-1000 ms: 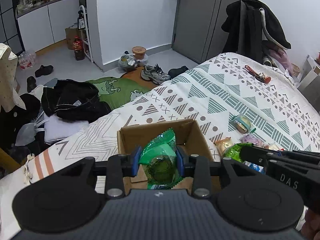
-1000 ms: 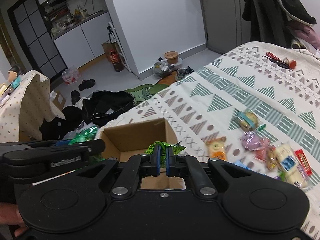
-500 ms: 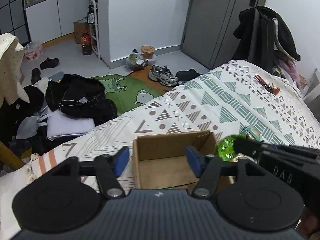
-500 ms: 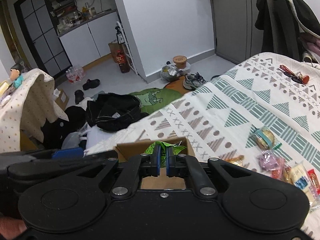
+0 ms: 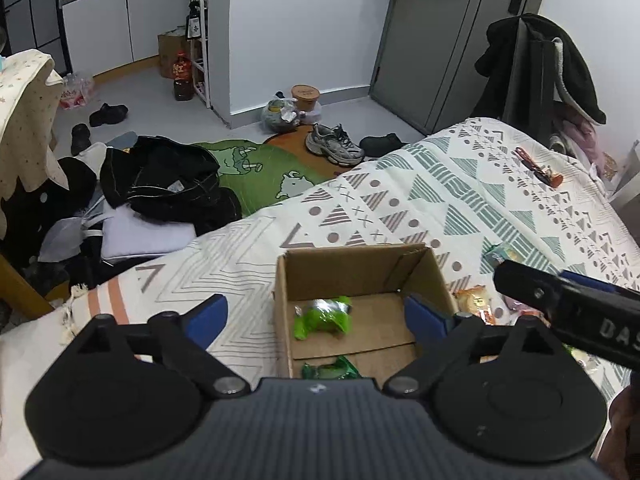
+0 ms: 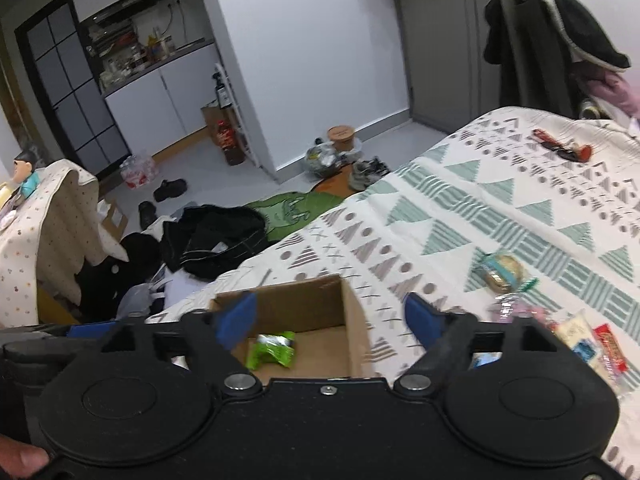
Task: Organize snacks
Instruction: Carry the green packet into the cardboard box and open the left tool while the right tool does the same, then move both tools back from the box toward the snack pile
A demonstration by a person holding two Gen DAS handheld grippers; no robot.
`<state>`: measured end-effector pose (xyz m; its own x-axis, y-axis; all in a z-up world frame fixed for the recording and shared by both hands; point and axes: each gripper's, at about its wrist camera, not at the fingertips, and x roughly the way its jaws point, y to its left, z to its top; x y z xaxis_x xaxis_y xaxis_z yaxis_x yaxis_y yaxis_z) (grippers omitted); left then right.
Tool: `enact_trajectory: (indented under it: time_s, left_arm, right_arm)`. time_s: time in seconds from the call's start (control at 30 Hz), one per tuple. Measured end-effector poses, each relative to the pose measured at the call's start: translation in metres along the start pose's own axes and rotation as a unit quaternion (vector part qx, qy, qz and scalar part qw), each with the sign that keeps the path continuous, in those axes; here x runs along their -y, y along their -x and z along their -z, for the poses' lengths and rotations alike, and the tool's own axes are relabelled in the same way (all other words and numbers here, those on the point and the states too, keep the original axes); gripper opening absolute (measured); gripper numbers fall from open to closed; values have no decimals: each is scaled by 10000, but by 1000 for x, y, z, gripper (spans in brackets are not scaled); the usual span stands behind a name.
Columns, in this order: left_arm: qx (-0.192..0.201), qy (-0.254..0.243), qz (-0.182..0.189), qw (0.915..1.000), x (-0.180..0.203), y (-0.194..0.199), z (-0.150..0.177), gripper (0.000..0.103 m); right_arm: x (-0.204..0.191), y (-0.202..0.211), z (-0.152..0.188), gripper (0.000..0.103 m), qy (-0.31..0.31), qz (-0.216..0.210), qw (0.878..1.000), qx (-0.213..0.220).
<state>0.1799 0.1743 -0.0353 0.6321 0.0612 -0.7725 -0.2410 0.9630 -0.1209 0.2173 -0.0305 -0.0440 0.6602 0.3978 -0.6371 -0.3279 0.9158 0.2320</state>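
An open cardboard box (image 5: 316, 272) (image 6: 352, 320) sits on the patterned bedspread. Two green snack packets lie inside it: a bright green one (image 5: 323, 317) (image 6: 272, 348) and a darker green one (image 5: 330, 369) nearer me. My left gripper (image 5: 316, 316) hangs open above the box with nothing between its blue pads. My right gripper (image 6: 332, 316) is also open and empty, over the box's right side. Loose snacks (image 6: 500, 274) lie on the bedspread to the right, among them a red bar (image 6: 610, 346) and a white packet (image 6: 576, 330).
The bed edge runs behind the box; past it the floor holds a black bag (image 5: 160, 180), a green rug (image 5: 256, 168), sneakers (image 5: 334, 146) and a bottle (image 5: 183, 80). A coat hangs on a rack (image 5: 536, 72). A small tool (image 6: 564, 148) lies far up the bed.
Both grippers let go of their green packets, which now lie in the box. The left opened first, then the right. Both views have lifted and pulled back a little.
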Motion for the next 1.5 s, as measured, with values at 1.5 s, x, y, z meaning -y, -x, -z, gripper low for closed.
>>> enact_trajectory:
  time_s: [1.5]
  left_arm:
    - [-233,-582,730,9954,138,17,56,103]
  right_arm:
    - [148,79,75,80,-618,1100,9920,-34]
